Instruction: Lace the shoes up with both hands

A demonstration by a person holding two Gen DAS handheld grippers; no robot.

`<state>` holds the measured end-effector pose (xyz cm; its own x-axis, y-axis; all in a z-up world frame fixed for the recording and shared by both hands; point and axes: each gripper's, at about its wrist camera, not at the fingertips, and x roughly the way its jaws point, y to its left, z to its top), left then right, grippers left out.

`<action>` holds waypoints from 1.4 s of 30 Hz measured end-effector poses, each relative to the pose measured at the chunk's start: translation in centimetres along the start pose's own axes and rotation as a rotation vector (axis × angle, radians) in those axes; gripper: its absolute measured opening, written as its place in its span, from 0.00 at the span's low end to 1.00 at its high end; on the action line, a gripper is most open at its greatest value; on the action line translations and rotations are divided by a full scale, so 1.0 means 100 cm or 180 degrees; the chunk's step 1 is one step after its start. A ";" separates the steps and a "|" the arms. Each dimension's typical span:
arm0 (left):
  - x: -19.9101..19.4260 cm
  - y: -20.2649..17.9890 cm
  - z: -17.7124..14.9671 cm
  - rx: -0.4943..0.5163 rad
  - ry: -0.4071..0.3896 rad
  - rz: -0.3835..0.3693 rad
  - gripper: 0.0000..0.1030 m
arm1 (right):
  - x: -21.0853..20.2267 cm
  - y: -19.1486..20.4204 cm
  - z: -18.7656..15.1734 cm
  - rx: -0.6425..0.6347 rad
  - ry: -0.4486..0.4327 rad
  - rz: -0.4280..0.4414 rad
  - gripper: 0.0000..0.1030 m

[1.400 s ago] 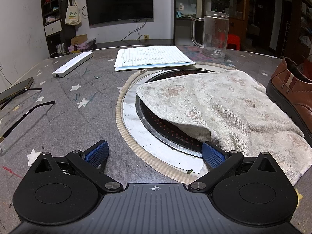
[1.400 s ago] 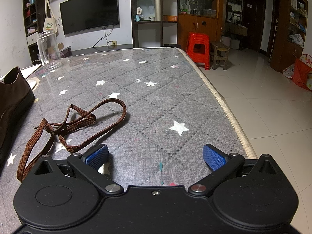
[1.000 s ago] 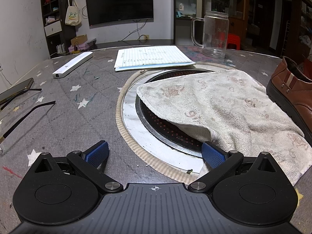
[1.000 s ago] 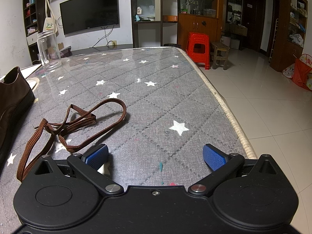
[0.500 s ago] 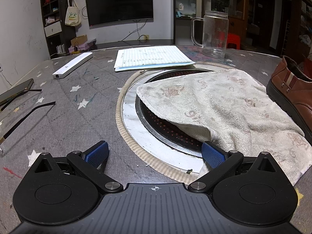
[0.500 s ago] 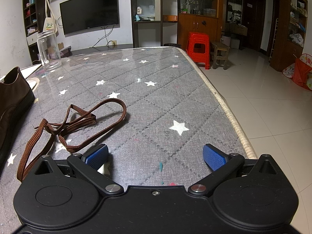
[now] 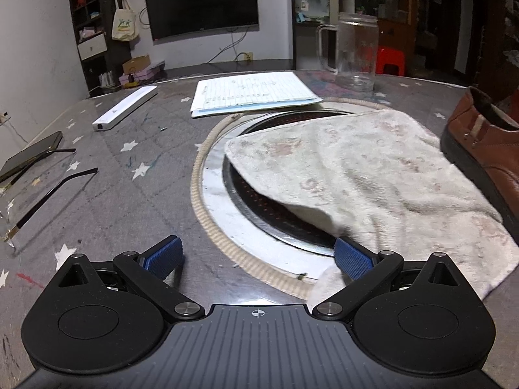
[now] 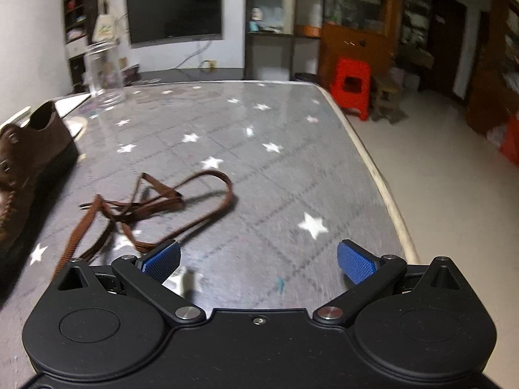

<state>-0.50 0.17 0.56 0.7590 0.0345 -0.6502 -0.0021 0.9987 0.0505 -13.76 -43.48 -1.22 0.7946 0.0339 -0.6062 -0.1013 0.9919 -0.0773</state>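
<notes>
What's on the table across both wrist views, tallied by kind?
shoe: 1
shoelace: 1
towel: 1
glass jar: 1
paper stack: 1
white bar: 1
phone: 1
glasses: 1
Total: 8

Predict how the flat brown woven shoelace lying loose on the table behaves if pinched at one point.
The flat brown woven shoelace probably goes limp: it already lies in slack loops. Crossed strands suggest trailing loops may snag. It looks thin and light, so the open right gripper likely needs a low pinch.
</notes>
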 end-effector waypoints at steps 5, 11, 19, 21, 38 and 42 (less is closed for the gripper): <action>-0.005 -0.004 0.002 0.0114 0.0014 -0.0038 0.98 | -0.007 0.019 0.015 -0.0323 -0.0028 0.0057 1.00; -0.012 -0.005 0.009 0.0215 -0.0043 -0.0091 0.98 | -0.008 0.047 0.031 -0.0574 -0.0050 0.0283 1.00; -0.014 -0.009 0.017 0.0502 -0.0156 -0.0177 0.98 | 0.015 0.079 0.037 -0.0877 0.0130 0.0378 1.00; -0.015 -0.010 0.021 0.0575 -0.0215 -0.0201 0.98 | 0.018 0.079 0.037 -0.0906 0.0160 0.0285 1.00; -0.019 -0.044 0.038 0.0795 -0.0491 -0.0321 0.98 | -0.007 0.041 0.016 -0.1060 0.0406 -0.0128 1.00; -0.034 -0.058 0.033 0.0818 -0.0516 -0.0357 0.98 | -0.017 0.049 0.012 -0.1135 0.0333 0.0059 1.00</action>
<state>-0.95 -5.91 5.00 0.8391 -0.1023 -0.5343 0.2363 0.9532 0.1884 -14.87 -38.52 0.43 0.7272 0.0204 -0.6861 -0.3318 0.8855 -0.3253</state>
